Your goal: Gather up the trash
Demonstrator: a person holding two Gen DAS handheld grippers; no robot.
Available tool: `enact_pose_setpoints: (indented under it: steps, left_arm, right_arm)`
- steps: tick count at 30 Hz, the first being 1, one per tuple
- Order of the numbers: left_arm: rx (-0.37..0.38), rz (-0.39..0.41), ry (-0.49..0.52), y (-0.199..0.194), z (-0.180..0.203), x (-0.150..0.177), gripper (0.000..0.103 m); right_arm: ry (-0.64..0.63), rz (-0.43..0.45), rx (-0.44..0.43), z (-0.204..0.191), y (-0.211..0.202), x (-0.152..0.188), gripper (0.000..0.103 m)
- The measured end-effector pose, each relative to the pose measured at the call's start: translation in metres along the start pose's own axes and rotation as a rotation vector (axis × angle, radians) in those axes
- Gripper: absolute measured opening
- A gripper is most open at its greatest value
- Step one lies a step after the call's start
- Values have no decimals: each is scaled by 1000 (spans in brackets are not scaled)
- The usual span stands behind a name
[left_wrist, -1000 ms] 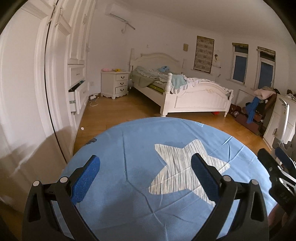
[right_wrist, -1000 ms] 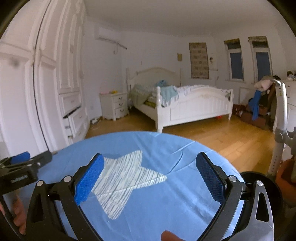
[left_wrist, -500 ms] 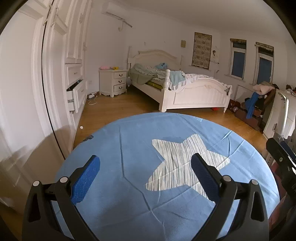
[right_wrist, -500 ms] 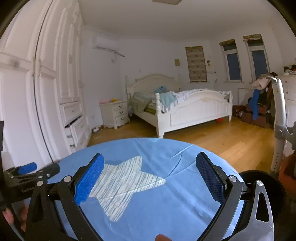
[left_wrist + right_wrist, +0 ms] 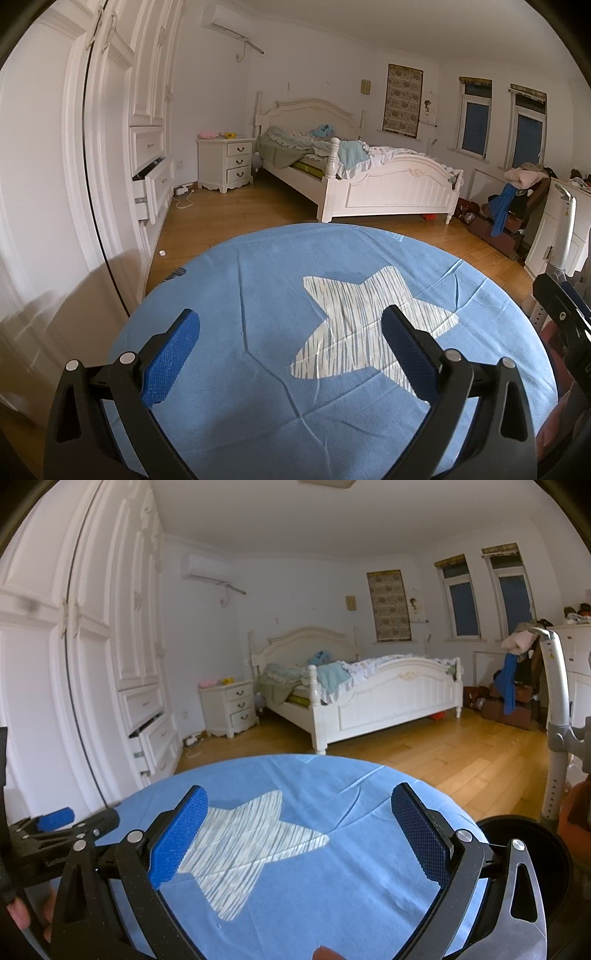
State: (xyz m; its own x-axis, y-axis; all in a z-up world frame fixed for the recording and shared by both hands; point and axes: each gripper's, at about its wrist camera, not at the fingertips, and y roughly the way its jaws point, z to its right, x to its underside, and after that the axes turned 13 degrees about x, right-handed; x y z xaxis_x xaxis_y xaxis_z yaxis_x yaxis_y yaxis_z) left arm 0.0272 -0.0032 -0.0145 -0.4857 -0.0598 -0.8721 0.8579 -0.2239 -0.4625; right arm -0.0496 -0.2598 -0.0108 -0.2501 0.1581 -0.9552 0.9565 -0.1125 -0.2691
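Round counter (image 5: pixel 258 295) under a blue cloth with a pale striped star (image 5: pixel 369 325), spread out just ahead of and below both tools. No scrap, wrapper or other litter to be seen on the cloth in either view. Dark round bin (image 5: pixel 517 834) low and to the right of the right hand-held gripper (image 5: pixel 306 834), close beside the counter's edge; inside hidden, so no telling what it holds. One small white speck (image 5: pixel 161 253) on the wooden floor far ahead and to the left, near the wardrobe, too small to name.

A cleared cloth fits two stages alike: litter already dropped in the bin, or litter lying elsewhere in the room and waiting to be found. Not settled by these views.

Left hand-held gripper (image 5: pixel 291 350) level over the near part of the cloth, fingers spread wide, nothing between the blue pads. Right one likewise spread wide and bare, aimed across the counter toward the bed (image 5: pixel 369 694) beyond. Each tool visible at the other's flank.
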Motion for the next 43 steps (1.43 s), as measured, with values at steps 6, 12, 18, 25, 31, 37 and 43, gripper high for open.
enact_pose_setpoints:
  steps: [6,12,18,25,31,37,43]
  left_arm:
    - [5,-1,-1,0,2,2,98]
    - [7,-3,-3,-1,4,2,98]
    - [7,-8,-2,-2,10,3,98]
    - [17,-11,2,-2,10,4,98]
    - [30,-8,11,-3,13,4,98]
    - [57,29,55,-8,19,2,98]
    - [73,-5,23,-2,10,-1,98]
  right_arm:
    - [-6,3,5,-2,-2,1,98]
    - [-2,0,4,-2,-2,1,98]
    - [-1,0,4,-2,-2,1,98]
    - [-1,-1,4,-2,-2,1,98]
    - [1,-1,3,-2,-3,1,98]
    - [1,-2,3,-1,-2,2,98]
    - [1,-2,4,-2,-3,2,98]
